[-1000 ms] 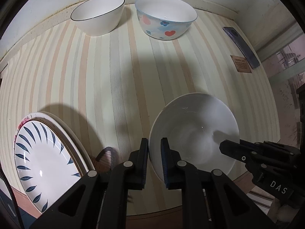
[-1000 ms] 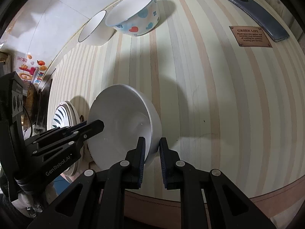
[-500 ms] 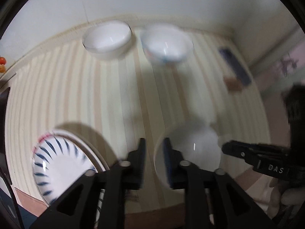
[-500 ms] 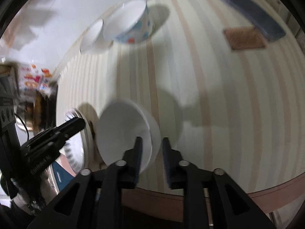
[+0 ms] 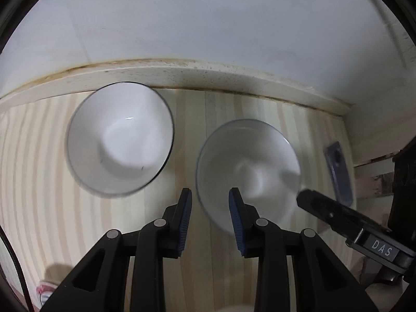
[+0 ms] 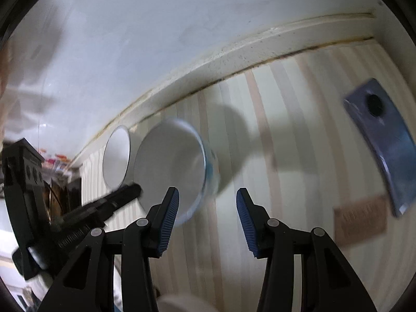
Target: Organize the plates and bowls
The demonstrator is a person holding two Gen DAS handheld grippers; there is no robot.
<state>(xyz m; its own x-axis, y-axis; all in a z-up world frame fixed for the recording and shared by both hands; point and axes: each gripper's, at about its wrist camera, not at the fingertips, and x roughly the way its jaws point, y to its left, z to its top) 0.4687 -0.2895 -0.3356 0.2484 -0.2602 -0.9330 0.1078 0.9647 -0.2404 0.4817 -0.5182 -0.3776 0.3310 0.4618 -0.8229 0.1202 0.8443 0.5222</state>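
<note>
Two bowls sit at the back of the striped counter [image 5: 197,119], close to the wall: a white bowl with a thin dark rim [image 5: 119,140] on the left, and just beside it, apart by a narrow strip of counter, a bowl with a pale blue rim [image 5: 247,171]. From the right wrist view the blue-rimmed bowl [image 6: 171,171] looks deep, and motion blur makes it hard to say whether a second bowl is nested inside it; I cannot tell.

The left tongs [image 5: 210,221] are parted, with the near rim of the blue-rimmed bowl between the two blue pads, which do not look closed on it. The right tongs [image 6: 208,221] are spread wide and hold nothing; they hover over bare counter just right of that same bowl.

As a judgement, the bowls are gathered at the back, so that part of the task looks largely settled or nearly so. No plate shows clearly here; only a sliver of something red-edged sits at the lower left of the left view, too small to name. The plates, then, appear to be what remains.

A dark blue phone [image 6: 382,145] and a small brown card [image 6: 361,218] lie to the right, well apart from the bowls
</note>
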